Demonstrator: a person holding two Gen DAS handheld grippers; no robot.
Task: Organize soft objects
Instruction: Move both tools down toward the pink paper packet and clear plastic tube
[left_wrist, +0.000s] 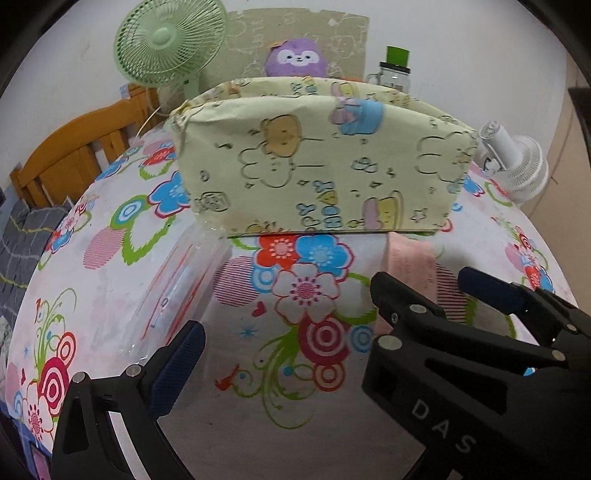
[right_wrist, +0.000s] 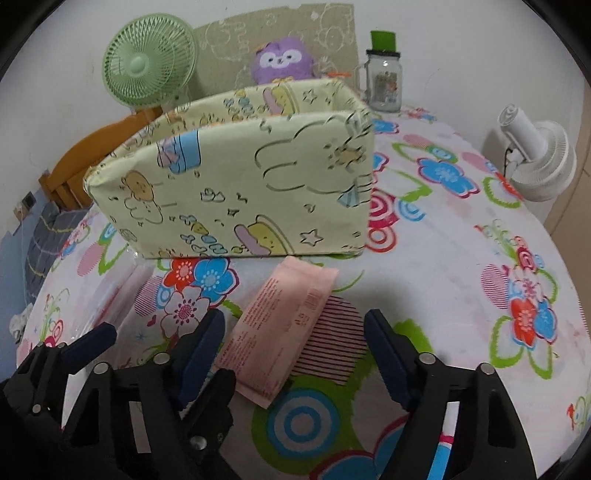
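Note:
A flat pink packet (right_wrist: 284, 325) lies on the floral tablecloth (right_wrist: 461, 258), in front of a pale yellow fabric box (right_wrist: 236, 192) with cartoon prints. My right gripper (right_wrist: 291, 332) is open and low over the cloth, its blue pads on either side of the packet without pressing it. A clear plastic packet (left_wrist: 177, 288) lies to the left, just ahead of my open left gripper (left_wrist: 295, 332), which holds nothing. Its right finger is hidden behind the right gripper (left_wrist: 424, 284). A purple plush toy (left_wrist: 295, 57) sits behind the box (left_wrist: 321, 162).
A green fan (left_wrist: 166, 40) stands at the back left and a white fan (left_wrist: 517, 162) at the right edge. A glass jar with a green lid (right_wrist: 384, 85) is behind the box. A wooden bed frame (left_wrist: 74, 147) lies beyond the table's left side.

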